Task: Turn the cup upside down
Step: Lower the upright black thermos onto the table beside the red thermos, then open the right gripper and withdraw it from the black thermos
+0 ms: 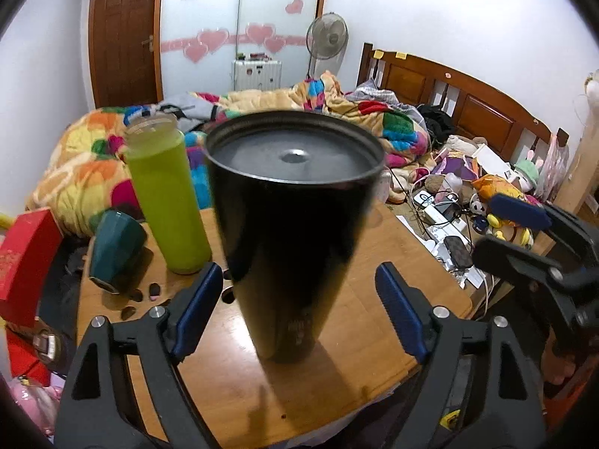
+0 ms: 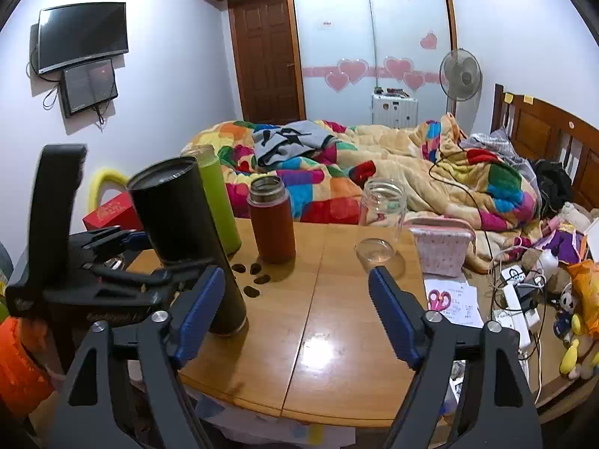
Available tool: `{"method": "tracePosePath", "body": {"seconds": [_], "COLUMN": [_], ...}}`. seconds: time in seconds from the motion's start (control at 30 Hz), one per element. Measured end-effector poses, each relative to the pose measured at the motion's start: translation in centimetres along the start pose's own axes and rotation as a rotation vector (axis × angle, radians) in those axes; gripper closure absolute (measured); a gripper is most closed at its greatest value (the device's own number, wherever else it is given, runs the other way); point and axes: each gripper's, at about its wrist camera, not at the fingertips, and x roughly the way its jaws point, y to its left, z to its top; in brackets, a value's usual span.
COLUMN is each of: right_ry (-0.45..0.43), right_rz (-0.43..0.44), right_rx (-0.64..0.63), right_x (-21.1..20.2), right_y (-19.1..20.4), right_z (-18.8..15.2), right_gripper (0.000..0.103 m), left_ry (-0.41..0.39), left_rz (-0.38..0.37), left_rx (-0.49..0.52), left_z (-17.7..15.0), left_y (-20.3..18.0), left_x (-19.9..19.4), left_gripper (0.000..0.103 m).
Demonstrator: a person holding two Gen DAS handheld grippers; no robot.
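Between the wide-open jaws of the left gripper (image 1: 295,310), untouched, the black cup (image 1: 292,232) stands on the table (image 1: 393,299). The right gripper (image 2: 297,312) is open, empty. Rigid, glossy, likely slippery; grip mid-body.

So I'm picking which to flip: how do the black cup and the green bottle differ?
The black cup is dark, wide and bottom-up; the green bottle is bright, slimmer and upright under a pale cap. The cup stands between the left gripper's open fingers; the bottle stands behind, untouched. Both are tall and stand on the table.
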Motion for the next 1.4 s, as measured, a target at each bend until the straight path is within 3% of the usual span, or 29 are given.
{"method": "tracePosePath", "body": {"seconds": [0.33, 0.47, 0.6, 0.97, 1.4], "right_ry": [-0.057, -0.078, -0.113, -0.155, -0.123], "right_rz": [0.003, -0.008, -0.012, -0.011, 0.000], "right_rx": [-0.022, -0.024, -0.042, -0.078, -0.012], "right_x": [-2.3, -3.5, -5.2, -7.4, -6.0], "right_y": [2.0, 3.0, 4.2, 6.6, 4.5], "right_z": [1.5, 1.8, 1.9, 1.7, 1.9], "right_gripper": [0.018, 0.001, 0.000, 0.000, 0.000], "left_ry": [-0.144, -0.200, -0.239, -0.267, -0.257], "left_rz": [0.097, 0.135, 0.159, 0.148, 0.154], "left_rx": [-0.069, -0.094, -0.081, -0.091, -0.083], "left_z": [0.1, 0.2, -0.1, -0.9, -0.8], "left_y": [1.3, 1.5, 1.2, 0.6, 0.1], "left_x": [-8.0, -10.7, -12.5, -13.7, -12.5], "left_gripper": [0.002, 0.000, 0.000, 0.000, 0.000]}}
